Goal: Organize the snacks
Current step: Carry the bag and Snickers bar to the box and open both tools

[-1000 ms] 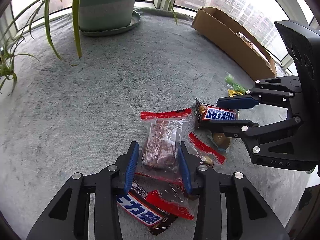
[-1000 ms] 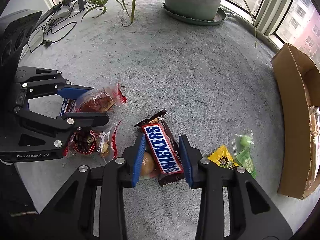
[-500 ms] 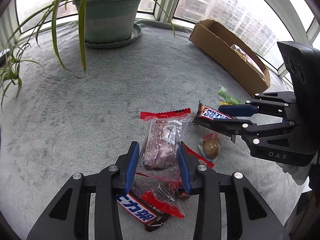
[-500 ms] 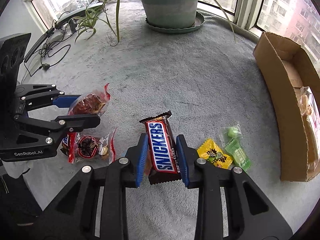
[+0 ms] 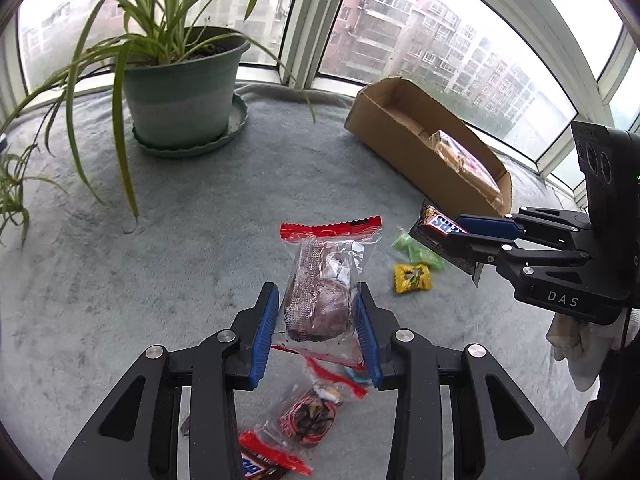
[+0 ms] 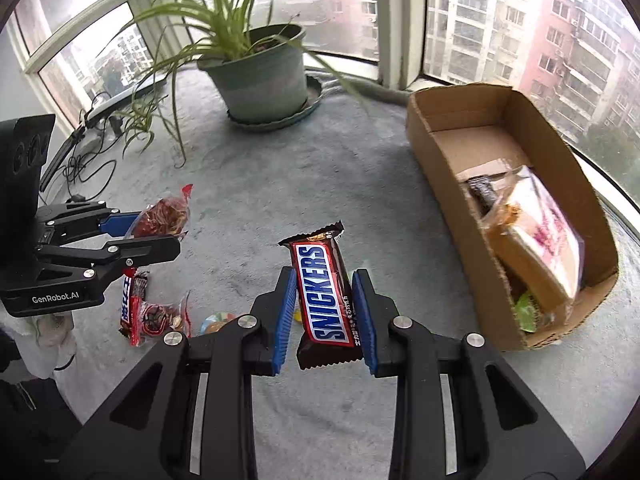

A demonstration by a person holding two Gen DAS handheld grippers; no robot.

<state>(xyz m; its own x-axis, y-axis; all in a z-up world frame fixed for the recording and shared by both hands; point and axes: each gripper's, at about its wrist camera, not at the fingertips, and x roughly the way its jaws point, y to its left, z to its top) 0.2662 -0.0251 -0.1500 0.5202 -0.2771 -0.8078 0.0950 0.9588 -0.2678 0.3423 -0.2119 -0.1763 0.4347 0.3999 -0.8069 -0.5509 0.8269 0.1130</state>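
Clamped between the blue pads of my left gripper [image 5: 316,320] is a clear packet with a red top [image 5: 324,280], held above the grey carpeted sill; the gripper is shut on it. In the right wrist view that left gripper [image 6: 160,232] and its packet [image 6: 164,216] show at the left. My right gripper [image 6: 324,312] is shut on a Snickers bar [image 6: 324,288], held in the air. From the left wrist it appears at the right, the right gripper [image 5: 440,236] with the bar [image 5: 438,222] near the cardboard box [image 5: 404,148]. The box [image 6: 440,184] holds a wrapped bread packet [image 6: 536,236].
Loose on the carpet lie a green candy [image 5: 416,250], a yellow candy [image 5: 412,278], a clear red-edged packet [image 5: 308,416] and another Snickers bar [image 6: 130,304]. A potted plant [image 5: 180,92] stands at the back by the windows. Cables [image 6: 88,160] run at the far left.
Both grippers have risen off the carpet with their snacks. The right gripper has carried the Snickers bar toward the cardboard box, uncovering the round candy it lay on. Both views have tilted up.
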